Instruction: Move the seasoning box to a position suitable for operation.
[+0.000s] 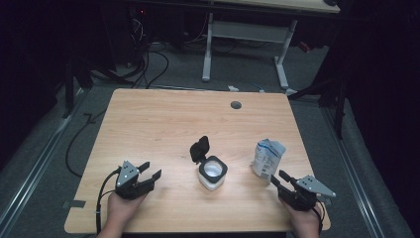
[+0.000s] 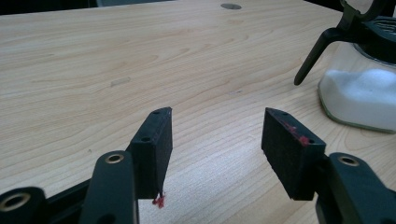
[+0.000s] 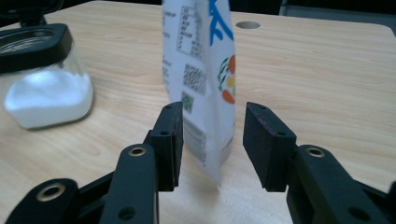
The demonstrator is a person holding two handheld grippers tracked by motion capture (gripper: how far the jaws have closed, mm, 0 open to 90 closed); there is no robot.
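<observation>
Dark room all around, cables trailing over the grey floor, and a pale wooden desk [image 1: 163, 119] lit in the middle of it. At the far edge of the desk sits a small round grommet hole [image 1: 236, 104].

Centre stage is a glass jar [image 1: 213, 173] with white powder inside, its black hinged lid [image 1: 200, 148] flipped up and standing open behind the mouth. To the right of the jar, well apart from it, a white and blue pouch [image 1: 267, 157] stands upright on the wood.

Down at the near right corner, the right tongs [image 1: 282, 179] point at that pouch. From the right gripper view the pouch's near edge [image 3: 212, 93] sits between the two black pads, and there is a gap on each side: the pads are not pressing it. The tongs stand open around the pouch, nothing gripped.

Over on the near left, the left tongs [image 1: 150, 171] rest low by the desk edge, held in the person's left hand [image 1: 124, 206]. Jaws spread apart, bare wood between them, and the jar off to their right in the left gripper view. Red smudges mark the pad tips [image 2: 299, 138].
</observation>
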